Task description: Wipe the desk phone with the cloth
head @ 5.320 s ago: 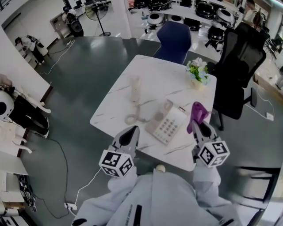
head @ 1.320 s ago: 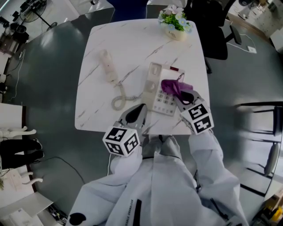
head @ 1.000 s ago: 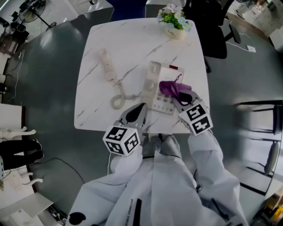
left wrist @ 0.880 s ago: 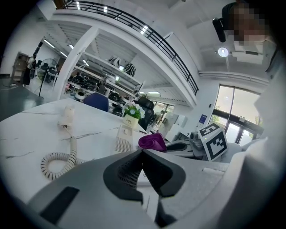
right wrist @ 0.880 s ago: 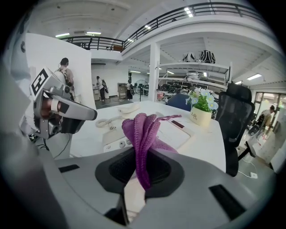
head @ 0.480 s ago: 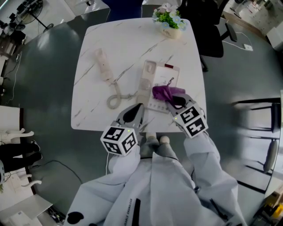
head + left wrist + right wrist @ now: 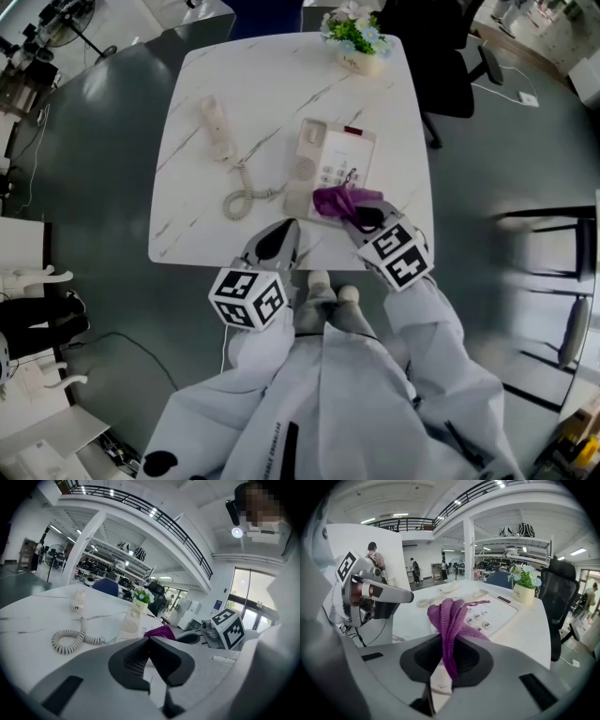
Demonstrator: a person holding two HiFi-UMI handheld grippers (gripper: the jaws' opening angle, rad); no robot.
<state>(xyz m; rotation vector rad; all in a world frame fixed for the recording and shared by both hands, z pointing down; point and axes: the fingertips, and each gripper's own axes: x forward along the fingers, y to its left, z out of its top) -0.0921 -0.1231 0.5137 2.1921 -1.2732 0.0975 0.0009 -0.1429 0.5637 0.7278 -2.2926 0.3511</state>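
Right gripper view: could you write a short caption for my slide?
The right gripper holds a purple cloth, with the desk phone just ahead.

1. Dark grey, glossy floor [image 7: 103, 141] on every side of a white, grey-veined desk [image 7: 272, 84].
2. Black office chair [image 7: 445, 66] at the desk's far right corner.
3. Overhead, a railed gallery [image 7: 140, 506] on white pillars [image 7: 468, 550], under strip lights [image 7: 369, 521].
4. Bright glass doors [image 7: 248, 597] to one side; racks of dark equipment [image 7: 105, 569] beyond.
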